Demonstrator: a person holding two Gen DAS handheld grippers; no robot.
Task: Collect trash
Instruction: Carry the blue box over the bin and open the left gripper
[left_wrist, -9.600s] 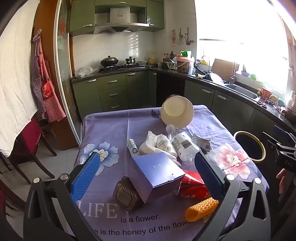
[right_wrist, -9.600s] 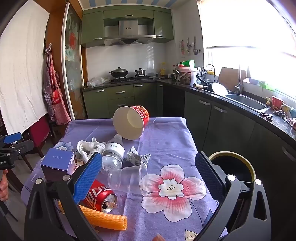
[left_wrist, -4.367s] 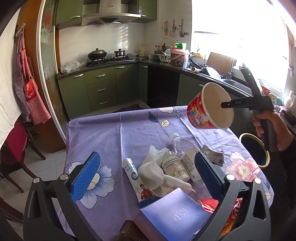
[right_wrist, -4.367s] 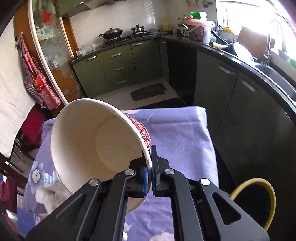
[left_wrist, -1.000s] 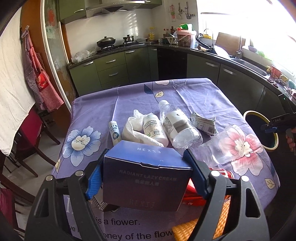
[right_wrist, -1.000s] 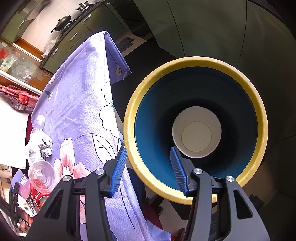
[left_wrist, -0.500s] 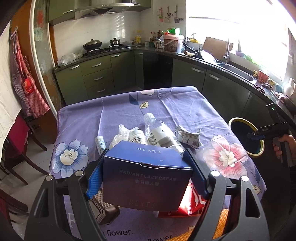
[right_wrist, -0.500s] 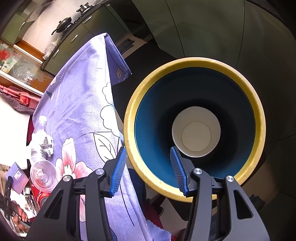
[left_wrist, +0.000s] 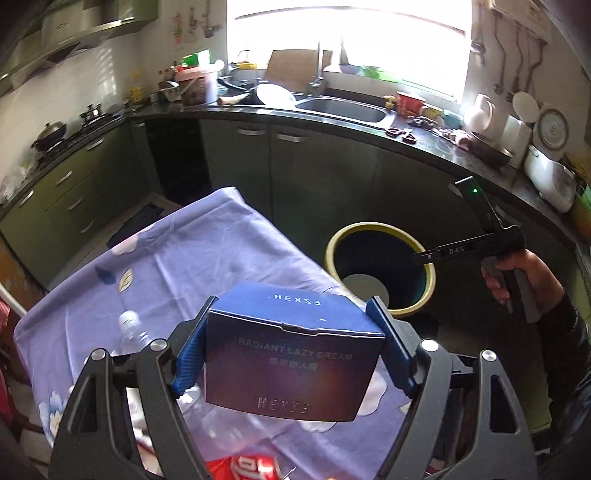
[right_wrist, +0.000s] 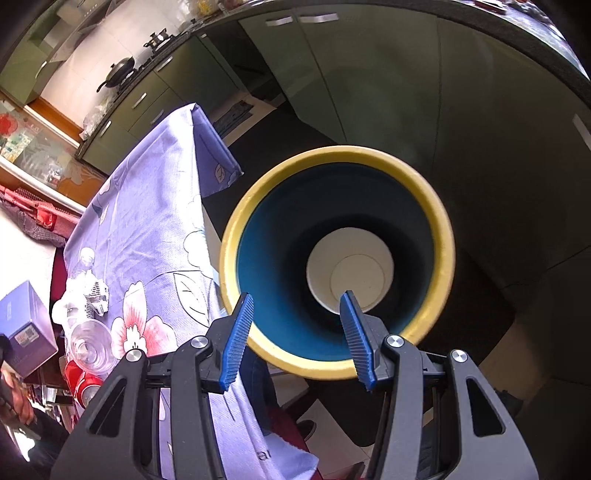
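Observation:
My left gripper (left_wrist: 291, 343) is shut on a dark blue cream box (left_wrist: 295, 365) and holds it in the air above the table, pointed toward the yellow-rimmed trash bin (left_wrist: 380, 229). The box also shows in the right wrist view (right_wrist: 22, 325). My right gripper (right_wrist: 295, 328) is open and empty, hovering over the bin (right_wrist: 332, 155). A white paper cup (right_wrist: 351, 273) lies at the bin's bottom. In the left wrist view my right gripper (left_wrist: 421, 256) reaches over the bin's rim.
The purple flowered tablecloth (left_wrist: 184, 251) holds a clear bottle (left_wrist: 131, 328), a clear plastic cup (right_wrist: 90, 347), a red can (right_wrist: 83, 384) and crumpled wrappers (right_wrist: 98, 291). Green cabinets (left_wrist: 314, 173) and a dark counter with a sink (left_wrist: 343, 110) stand behind the bin.
My left gripper has swung right with the box, so the bin now sits straight ahead. My right gripper has drawn back a little above the bin, still open.

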